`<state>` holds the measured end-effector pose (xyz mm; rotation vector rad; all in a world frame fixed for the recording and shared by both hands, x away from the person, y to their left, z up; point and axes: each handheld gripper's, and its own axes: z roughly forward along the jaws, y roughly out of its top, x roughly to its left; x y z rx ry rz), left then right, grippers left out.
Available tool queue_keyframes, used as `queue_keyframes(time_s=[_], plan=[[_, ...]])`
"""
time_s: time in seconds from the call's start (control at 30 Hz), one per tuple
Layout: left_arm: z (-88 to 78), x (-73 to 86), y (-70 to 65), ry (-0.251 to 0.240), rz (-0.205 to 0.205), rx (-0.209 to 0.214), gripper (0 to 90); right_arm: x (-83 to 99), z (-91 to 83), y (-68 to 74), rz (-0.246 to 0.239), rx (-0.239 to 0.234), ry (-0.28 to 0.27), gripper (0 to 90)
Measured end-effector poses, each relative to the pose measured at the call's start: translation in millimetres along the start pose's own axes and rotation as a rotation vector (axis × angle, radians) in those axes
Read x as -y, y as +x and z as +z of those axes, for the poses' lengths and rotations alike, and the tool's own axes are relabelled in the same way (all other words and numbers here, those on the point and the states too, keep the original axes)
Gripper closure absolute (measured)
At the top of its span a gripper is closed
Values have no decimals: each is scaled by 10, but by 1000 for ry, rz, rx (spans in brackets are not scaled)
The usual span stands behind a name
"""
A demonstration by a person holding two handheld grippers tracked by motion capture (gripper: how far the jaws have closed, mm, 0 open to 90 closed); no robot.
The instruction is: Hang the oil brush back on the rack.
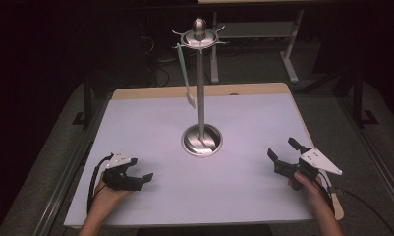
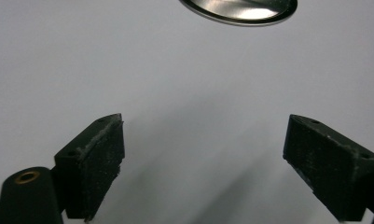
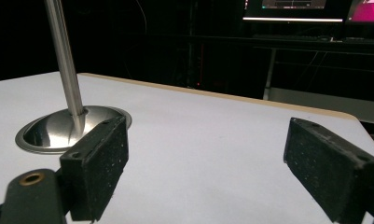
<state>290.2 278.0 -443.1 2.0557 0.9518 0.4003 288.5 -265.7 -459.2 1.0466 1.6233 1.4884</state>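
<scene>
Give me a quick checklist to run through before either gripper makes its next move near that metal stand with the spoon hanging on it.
1. Left gripper open with nothing between its jaws: ok.
2. Right gripper open with nothing between its jaws: ok.
3. Stand upright on its round base: ok.
4. Pale spoon hanging from the stand's top ring: ok.
5. Spoon seated firmly on its hook: cannot tell.
6. Table bare between both grippers and the base: ok.

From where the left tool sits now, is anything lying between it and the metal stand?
Nothing visible. The white table is bare between the left tool, whose jaws stand open and empty, and the stand's round base. The utensil hangs from the top ring, well above that path.
</scene>
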Motion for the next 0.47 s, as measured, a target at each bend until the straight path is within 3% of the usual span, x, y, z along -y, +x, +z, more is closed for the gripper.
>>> queue_keyframes(time_s=[0.47], plan=[[-9,15,24,-1,-3,1,109,-1,1,-3,3,-1,2,133]])
